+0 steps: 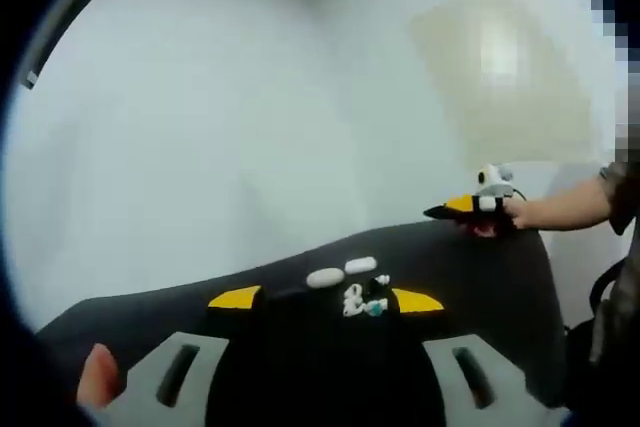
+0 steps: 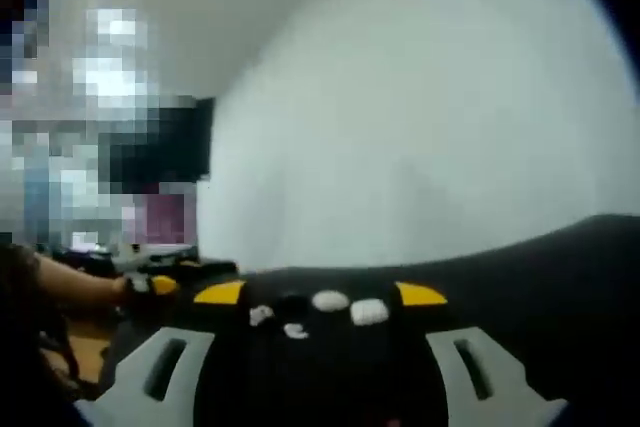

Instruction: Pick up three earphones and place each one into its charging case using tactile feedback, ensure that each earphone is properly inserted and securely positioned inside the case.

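On the black table lie a white oval case and a white oblong case, both small and far off. Just in front of them sit white earphones and a dark item with a teal spot. My left gripper is open, its yellow-tipped jaws wide apart on the near side of these things. In the right gripper view the two cases and two white earphones lie beyond my open right gripper. Neither gripper touches anything.
A white wall rises behind the table. The right gripper, held by a hand, hovers at the table's far right edge. The left gripper comes in from the left over the table. A fingertip shows low on the left.
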{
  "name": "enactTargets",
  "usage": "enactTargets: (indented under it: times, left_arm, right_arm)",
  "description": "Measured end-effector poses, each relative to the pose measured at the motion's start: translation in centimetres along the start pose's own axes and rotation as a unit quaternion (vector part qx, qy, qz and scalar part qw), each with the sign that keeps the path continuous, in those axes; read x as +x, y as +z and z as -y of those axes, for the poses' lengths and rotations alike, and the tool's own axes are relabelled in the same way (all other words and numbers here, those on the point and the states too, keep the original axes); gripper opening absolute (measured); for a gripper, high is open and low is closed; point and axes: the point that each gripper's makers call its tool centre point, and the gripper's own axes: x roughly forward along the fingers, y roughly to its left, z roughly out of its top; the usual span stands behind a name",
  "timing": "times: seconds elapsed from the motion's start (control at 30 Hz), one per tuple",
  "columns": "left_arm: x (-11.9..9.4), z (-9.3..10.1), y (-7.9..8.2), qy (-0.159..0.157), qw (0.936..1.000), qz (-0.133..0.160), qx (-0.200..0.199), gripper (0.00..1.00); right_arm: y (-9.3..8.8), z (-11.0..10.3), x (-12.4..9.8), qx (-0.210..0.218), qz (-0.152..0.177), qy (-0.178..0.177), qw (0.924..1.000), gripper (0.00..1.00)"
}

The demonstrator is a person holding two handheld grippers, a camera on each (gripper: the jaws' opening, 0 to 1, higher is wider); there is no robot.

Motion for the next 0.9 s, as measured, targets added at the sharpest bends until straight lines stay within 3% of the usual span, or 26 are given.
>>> enactTargets:
  times: [0.17, 0.27, 0.4, 0.5, 0.6, 0.73, 0.9]
  left_arm:
    - [0.3, 0.6, -0.4, -0.017, 0.9998, -0.008, -0.004, 0.57]
    - [0.5, 0.7, -0.3, -0.020, 0.9998, -0.005, 0.001, 0.65]
    - [0.5, -0.3, -0.1, 0.002, 1.0000, 0.002, 0.003, 0.80]
    - [0.2, -1.4, 1.5, 0.030, 0.9985, 0.046, 0.003, 0.88]
    - [-0.6, -2.3, 2.6, 0.046, 0.9960, 0.077, -0.006, 0.89]
    - [-1.2, -3.7, 2.4, 0.072, 0.9948, 0.071, -0.017, 0.89]
    - [-1.3, -3.8, 2.6, 0.071, 0.9939, 0.080, -0.025, 0.89]
  right_arm:
    - [-0.3, 0.2, 0.0, -0.006, -0.008, -0.005, 0.9999, 0.58]
    - [0.0, 0.6, 0.1, 0.002, -0.002, -0.010, 1.0000, 0.64]
    - [1.8, 1.2, -0.1, 0.001, 0.052, -0.025, 0.9983, 0.82]
    - [3.5, 1.8, -0.4, 0.012, 0.100, -0.039, 0.9941, 0.96]
    - [4.7, 2.2, -1.0, 0.033, 0.140, -0.047, 0.9885, 0.96]
    - [4.6, 2.3, -1.1, 0.047, 0.138, -0.044, 0.9884, 0.96]
    - [3.9, 2.2, -0.8, 0.027, 0.116, -0.049, 0.9917, 0.96]
